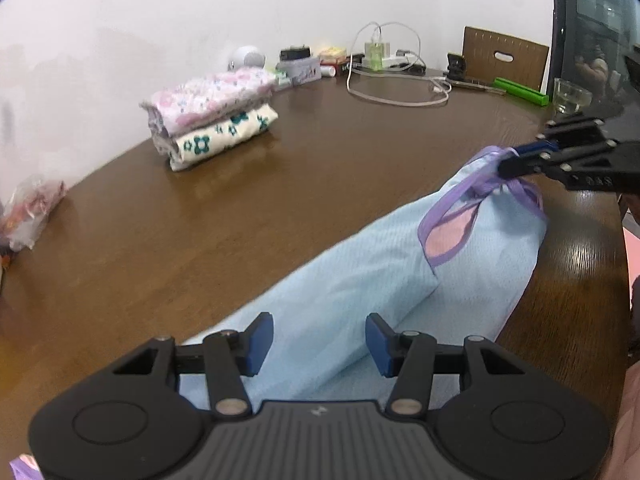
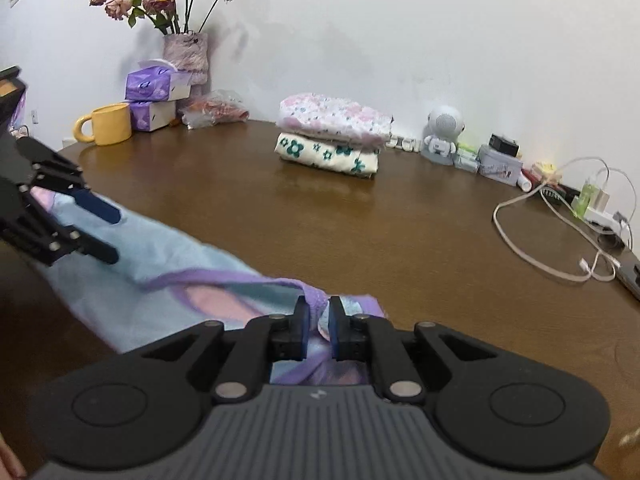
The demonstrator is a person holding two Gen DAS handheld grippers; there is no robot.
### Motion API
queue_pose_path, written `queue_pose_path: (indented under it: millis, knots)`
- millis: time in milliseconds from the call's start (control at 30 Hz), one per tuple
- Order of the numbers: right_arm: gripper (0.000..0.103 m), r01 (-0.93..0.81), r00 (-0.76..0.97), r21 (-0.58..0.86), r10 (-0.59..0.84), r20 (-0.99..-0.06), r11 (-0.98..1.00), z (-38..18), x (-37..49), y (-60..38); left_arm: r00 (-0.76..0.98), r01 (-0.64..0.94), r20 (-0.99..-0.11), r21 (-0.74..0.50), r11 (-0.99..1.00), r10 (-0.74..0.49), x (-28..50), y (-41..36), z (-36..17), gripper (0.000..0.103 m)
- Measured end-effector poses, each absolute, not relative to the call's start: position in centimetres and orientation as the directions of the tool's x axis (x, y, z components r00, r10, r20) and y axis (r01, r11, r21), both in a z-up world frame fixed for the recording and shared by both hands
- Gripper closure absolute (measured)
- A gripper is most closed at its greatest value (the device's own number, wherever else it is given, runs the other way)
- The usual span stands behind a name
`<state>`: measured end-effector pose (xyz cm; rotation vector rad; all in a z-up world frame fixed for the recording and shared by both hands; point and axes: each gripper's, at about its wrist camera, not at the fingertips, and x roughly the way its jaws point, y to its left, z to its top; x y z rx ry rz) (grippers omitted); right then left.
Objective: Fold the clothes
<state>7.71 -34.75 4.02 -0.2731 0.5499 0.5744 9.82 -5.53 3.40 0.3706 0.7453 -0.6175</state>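
The light-blue garment (image 1: pixel 352 280) lies in a long, loosely rolled strip along the near edge of the brown wooden worktop (image 1: pixel 280 184), running in the left wrist view from about 6 o'clock up towards 3 o'clock. The right gripper (image 2: pixel 318 316) has its jaws pinched narrow on the lilac-trimmed end of it, probably a neck or armhole, where a pink inner face shows through the opening; holding that bound edge likely gives a firmer purchase than the thin body cloth. The left gripper (image 1: pixel 316 340) hangs over the opposite end with its jaws about half open, the cloth between them but not pressed, seemingly placed to take that end so the strip can be stretched or doubled over. The fabric looks soft, fine-ribbed and limp, sagging into rounded folds, with the trim a smoother, slightly glossy ribbon. At roughly 10 o'clock in the left wrist view, well apart from the work, sits a stack of folded clothes (image 1: pixel 212 116): a pink floral piece over a cream one printed with teal flowers, presumably finished and set aside to keep the near worktop free. The worktop is polished and reflective.
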Motion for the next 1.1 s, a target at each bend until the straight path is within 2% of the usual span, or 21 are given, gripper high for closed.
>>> queue_pose_path:
  millis: [200, 233, 267, 333, 467, 633, 667, 767, 833, 867, 900, 967, 1100]
  knots:
    - [0.091, -0.548, 0.681, 0.015, 0.456, -0.573, 0.836, 2.0, 7.8, -36.2, 0.575, 0.636, -0.725, 0.104, 0.765, -0.379, 10.0, -6.1, 3.6, 0.050]
    - [0.086, -0.549, 0.676, 0.034, 0.467, -0.569, 0.835, 2.0, 7.8, -36.5, 0.576, 0.637, -0.724, 0.107, 0.764, -0.379, 10.0, -6.2, 3.7, 0.049]
    - [0.075, -0.551, 0.669, 0.063, 0.486, -0.563, 0.832, 2.1, 7.8, -36.9, 0.578, 0.637, -0.723, 0.109, 0.763, -0.379, 9.9, -6.3, 3.7, 0.049]
    - [0.062, -0.566, 0.635, 0.194, 0.574, -0.518, 0.801, 2.7, 7.4, -38.5, 0.583, 0.634, -0.721, 0.116, 0.765, -0.374, 10.0, -6.4, 3.9, 0.049]
    - [0.056, -0.557, 0.661, 0.300, 0.632, -0.405, 0.774, 4.3, 6.4, -41.6, 0.599, 0.624, -0.709, 0.123, 0.772, -0.371, 10.0, -6.2, 4.7, 0.048]
    - [0.059, -0.511, 0.710, 0.259, 0.572, -0.411, 0.820, 4.7, 7.7, -41.8, 0.592, 0.656, -0.697, 0.123, 0.745, -0.406, 10.7, -8.0, 5.6, 0.048]
    - [0.067, -0.521, 0.701, 0.257, 0.580, -0.415, 0.814, 4.6, 8.3, -41.3, 0.584, 0.671, -0.693, 0.120, 0.732, -0.421, 11.0, -8.7, 5.8, 0.048]
    - [0.081, -0.555, 0.672, 0.227, 0.592, -0.445, 0.800, 4.2, 9.7, -39.4, 0.559, 0.716, -0.682, 0.112, 0.689, -0.471, 11.6, -11.1, 6.4, 0.049]
    - [0.083, -0.579, 0.655, 0.173, 0.580, -0.484, 0.797, 3.6, 9.9, -38.0, 0.533, 0.751, -0.683, 0.110, 0.651, -0.499, 12.0, -12.9, 6.4, 0.053]
    - [0.083, -0.579, 0.649, 0.159, 0.570, -0.504, 0.799, 3.1, 10.0, -37.6, 0.517, 0.765, -0.688, 0.105, 0.636, -0.509, 12.2, -13.5, 6.3, 0.060]
    - [0.083, -0.576, 0.643, 0.150, 0.559, -0.524, 0.804, 2.5, 10.0, -37.4, 0.501, 0.778, -0.694, 0.099, 0.621, -0.517, 12.4, -14.1, 6.1, 0.062]
    - [0.083, -0.565, 0.634, 0.144, 0.539, -0.555, 0.813, 1.4, 10.3, -37.2, 0.472, 0.797, -0.706, 0.085, 0.598, -0.528, 12.7, -15.0, 5.6, 0.062]
    - [0.082, -0.564, 0.620, 0.188, 0.563, -0.547, 0.804, 0.9, 10.2, -37.9, 0.447, 0.794, -0.722, 0.048, 0.606, -0.529, 13.1, -14.4, 4.9, 0.062]
